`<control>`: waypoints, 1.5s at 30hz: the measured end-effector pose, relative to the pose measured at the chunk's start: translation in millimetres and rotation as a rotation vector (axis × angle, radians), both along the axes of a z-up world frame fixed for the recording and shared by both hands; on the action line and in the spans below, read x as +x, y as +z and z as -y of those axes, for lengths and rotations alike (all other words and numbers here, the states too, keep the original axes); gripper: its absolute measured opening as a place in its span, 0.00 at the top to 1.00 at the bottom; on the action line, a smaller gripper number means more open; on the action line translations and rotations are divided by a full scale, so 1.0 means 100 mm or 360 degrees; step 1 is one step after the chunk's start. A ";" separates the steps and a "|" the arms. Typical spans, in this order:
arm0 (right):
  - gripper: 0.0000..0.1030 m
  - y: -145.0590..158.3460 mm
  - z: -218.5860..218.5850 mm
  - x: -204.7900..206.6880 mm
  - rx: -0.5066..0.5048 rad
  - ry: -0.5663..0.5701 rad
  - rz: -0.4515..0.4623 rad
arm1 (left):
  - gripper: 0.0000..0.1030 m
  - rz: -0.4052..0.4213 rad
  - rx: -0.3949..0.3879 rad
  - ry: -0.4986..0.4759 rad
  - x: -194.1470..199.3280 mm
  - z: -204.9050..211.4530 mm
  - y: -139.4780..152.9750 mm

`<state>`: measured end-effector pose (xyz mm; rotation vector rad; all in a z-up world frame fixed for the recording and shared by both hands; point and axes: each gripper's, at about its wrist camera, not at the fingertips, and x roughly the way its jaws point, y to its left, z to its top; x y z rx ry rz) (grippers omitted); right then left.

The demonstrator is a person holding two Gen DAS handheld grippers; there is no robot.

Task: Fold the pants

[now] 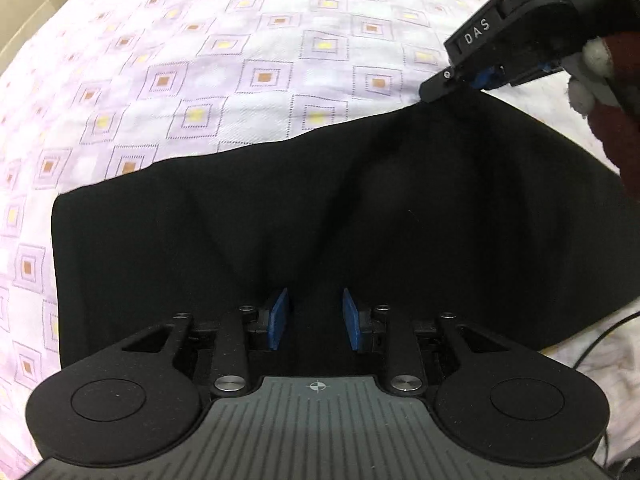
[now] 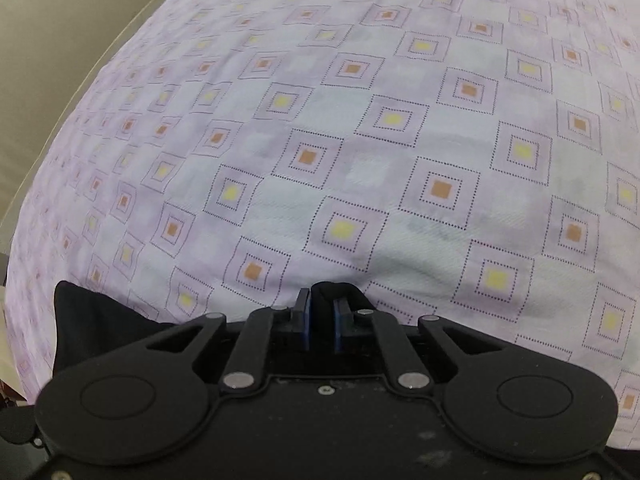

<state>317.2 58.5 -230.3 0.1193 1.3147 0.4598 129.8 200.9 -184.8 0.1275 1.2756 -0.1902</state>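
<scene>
Black pants lie across a bed sheet, folded into a broad band. My left gripper hovers over their near edge, its blue pads apart with black cloth beneath them. My right gripper shows at the top right of the left wrist view, pinching the far corner of the pants. In the right wrist view the right gripper is shut on a fold of the black cloth; another corner of the pants shows at the lower left.
The bed is covered by a lilac sheet patterned with yellow and orange squares. A beige wall or headboard lies beyond its far left edge. A dark cable lies at the right by the pants.
</scene>
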 end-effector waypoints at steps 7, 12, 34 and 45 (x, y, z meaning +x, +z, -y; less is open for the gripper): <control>0.91 0.10 -0.01 0.00 -0.0005 0.0048 0.0048 | 0.72 0.0210 0.0068 -0.0015 -0.01 -0.09 0.33; 0.60 0.51 0.18 -0.29 -0.0091 -0.0014 0.0371 | 0.72 0.0133 0.0164 0.0036 0.18 -0.38 0.17; 0.97 0.24 -0.12 -0.19 -0.0436 -0.0144 0.0340 | 0.70 0.0114 0.0009 0.0072 0.32 -0.65 0.24; 0.95 0.47 -0.24 -1.52 -0.0140 -0.0004 0.0233 | 0.69 0.0006 -0.0118 -0.0080 -0.18 -0.46 0.14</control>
